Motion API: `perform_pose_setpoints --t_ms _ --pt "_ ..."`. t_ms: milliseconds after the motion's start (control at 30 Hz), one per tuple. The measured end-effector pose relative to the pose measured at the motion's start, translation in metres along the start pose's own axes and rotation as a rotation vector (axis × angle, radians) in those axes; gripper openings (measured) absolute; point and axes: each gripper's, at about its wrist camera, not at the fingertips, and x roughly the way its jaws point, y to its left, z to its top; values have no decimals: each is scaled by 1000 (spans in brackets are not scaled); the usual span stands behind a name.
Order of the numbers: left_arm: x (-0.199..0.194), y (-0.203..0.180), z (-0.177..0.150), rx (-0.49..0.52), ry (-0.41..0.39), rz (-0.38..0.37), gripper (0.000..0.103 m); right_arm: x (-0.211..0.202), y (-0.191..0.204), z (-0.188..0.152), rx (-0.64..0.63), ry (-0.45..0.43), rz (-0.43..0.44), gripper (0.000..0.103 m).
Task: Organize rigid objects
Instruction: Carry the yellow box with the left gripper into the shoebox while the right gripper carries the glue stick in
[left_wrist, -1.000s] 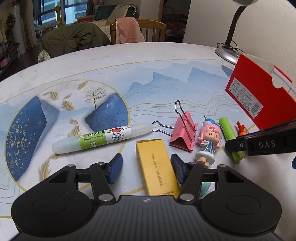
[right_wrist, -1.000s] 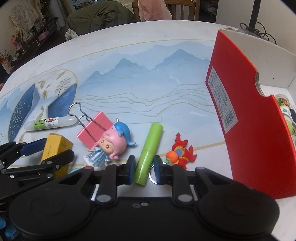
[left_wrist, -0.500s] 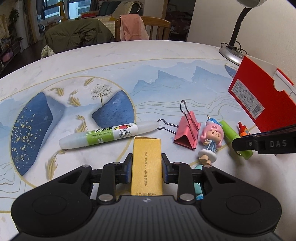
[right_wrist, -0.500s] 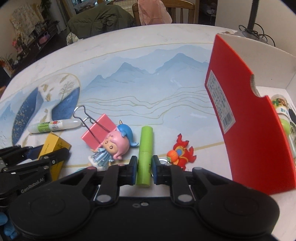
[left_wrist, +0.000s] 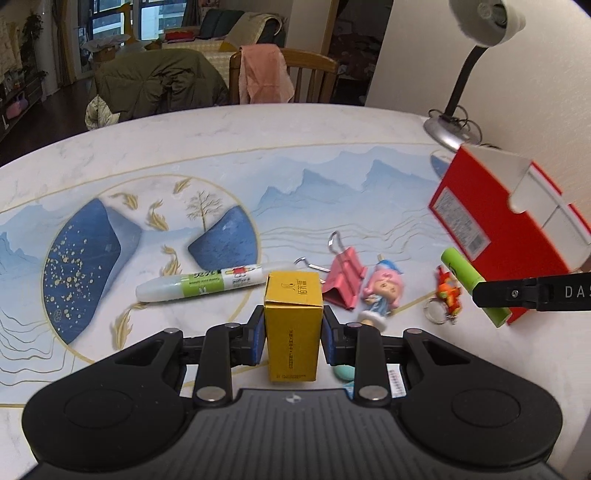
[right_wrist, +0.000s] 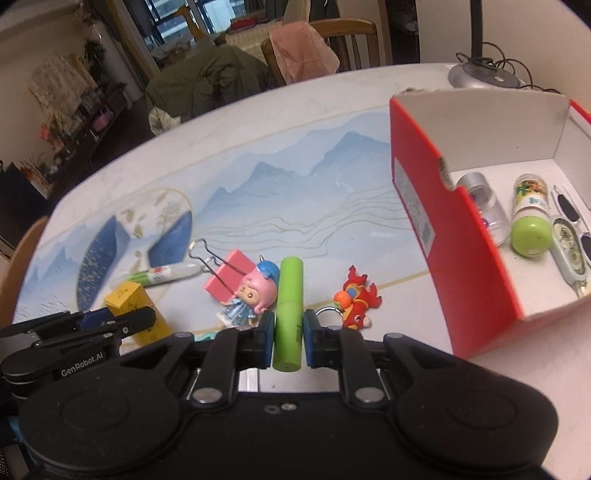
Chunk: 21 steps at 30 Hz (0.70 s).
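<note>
Between left gripper (left_wrist: 293, 341) pads: yellow box (left_wrist: 293, 325) clamped, long axis pointing forward, red box (left_wrist: 491, 221) far off to its right. Right view: right gripper (right_wrist: 289, 341) clamps green tube (right_wrist: 290, 310), red box (right_wrist: 443, 236) close right, nearer this hand.

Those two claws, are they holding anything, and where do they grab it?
Yes. The left claw clamps the yellow carton by its two long sides, near mid-length. The right claw pinches the green tube on its sides near the lower end.
</note>
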Motion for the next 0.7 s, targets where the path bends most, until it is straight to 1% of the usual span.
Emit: perform_pose_setpoints --t_ms 167,367,467,700 --pt "-19 -14 5 5 -21 -33 29 -23 -8 0 15 -38 23 15" --pt "-38 -42 18 23 -57 -79 29 -47 -22 3 36 -79 47 15" --pt "-42 -57 26 26 -69 -105 29 -58 -32 6 44 -102 48 15" --pt "-44 -101 45 74 -93 -135 29 -81 -65 17 67 -159 38 15"
